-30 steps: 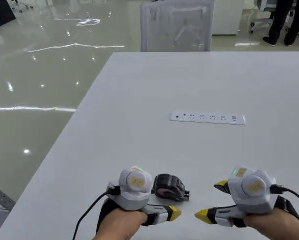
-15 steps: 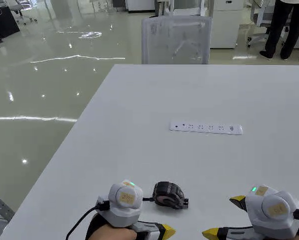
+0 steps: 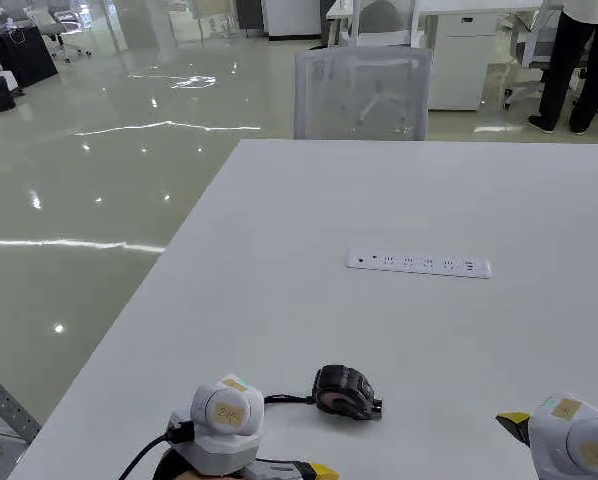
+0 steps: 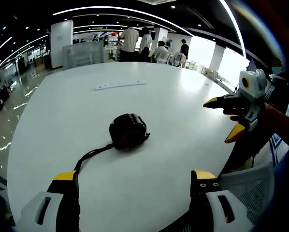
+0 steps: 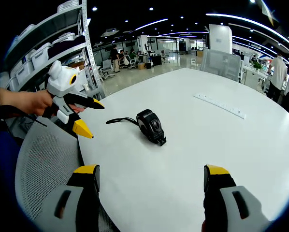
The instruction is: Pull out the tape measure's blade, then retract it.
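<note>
A: Where do we find the tape measure (image 3: 346, 391)?

B: It lies on the white bench (image 3: 279, 250) near our edge, between our two grippers and touching neither. It is a dark, round case with the blade wound inside it. Its black strap (image 4: 93, 154) trails across the bench towards our left side.

A: And how do we hold the left gripper (image 5: 92, 119)?

B: Its yellow-tipped jaws stand apart with nothing between them. In its own view the tape measure sits ahead of the gap. In the head view we see this gripper low, just beside the case.

A: And the right gripper (image 4: 221, 121)?

B: Its jaws are spread wide too and hold nothing. We hold it off the bench's edge, well apart from the case.

A: What else do we see on the bench?

B: A white power strip (image 3: 419, 265) lies farther out, towards the middle. A grey mesh chair (image 3: 359, 92) stands at the far end.
</note>
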`<control>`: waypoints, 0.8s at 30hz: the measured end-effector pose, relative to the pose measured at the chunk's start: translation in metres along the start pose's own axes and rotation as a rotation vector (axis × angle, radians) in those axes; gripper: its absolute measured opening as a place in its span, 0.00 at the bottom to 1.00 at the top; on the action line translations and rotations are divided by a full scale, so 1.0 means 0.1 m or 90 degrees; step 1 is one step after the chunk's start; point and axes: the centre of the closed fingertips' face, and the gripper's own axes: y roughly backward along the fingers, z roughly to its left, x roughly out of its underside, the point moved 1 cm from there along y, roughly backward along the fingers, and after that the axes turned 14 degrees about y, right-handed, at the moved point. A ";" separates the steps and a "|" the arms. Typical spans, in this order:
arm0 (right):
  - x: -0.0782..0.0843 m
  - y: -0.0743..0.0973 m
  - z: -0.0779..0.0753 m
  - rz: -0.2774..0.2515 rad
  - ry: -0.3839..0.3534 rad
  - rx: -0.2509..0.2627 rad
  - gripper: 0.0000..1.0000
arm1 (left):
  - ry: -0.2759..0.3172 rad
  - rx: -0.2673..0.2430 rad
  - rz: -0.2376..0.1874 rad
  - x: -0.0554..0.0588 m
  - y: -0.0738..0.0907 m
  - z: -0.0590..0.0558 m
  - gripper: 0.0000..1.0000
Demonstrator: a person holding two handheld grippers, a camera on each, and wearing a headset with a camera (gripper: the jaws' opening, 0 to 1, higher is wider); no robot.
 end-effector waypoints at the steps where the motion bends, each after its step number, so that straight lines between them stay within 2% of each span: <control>1: 0.01 0.03 0.02 0.000 -0.001 -0.004 0.86 | -0.001 0.001 0.000 0.01 0.03 -0.02 0.93; 11: -0.03 0.27 0.07 -0.017 0.014 -0.004 0.91 | -0.010 0.006 -0.004 0.10 0.26 -0.18 1.00; 16: -0.04 0.38 0.08 -0.020 0.010 0.000 0.92 | -0.009 0.005 -0.004 0.11 0.36 -0.15 1.00; 24: -0.04 0.49 0.13 -0.003 0.005 0.009 0.98 | -0.004 0.007 -0.012 0.08 0.56 -0.01 1.00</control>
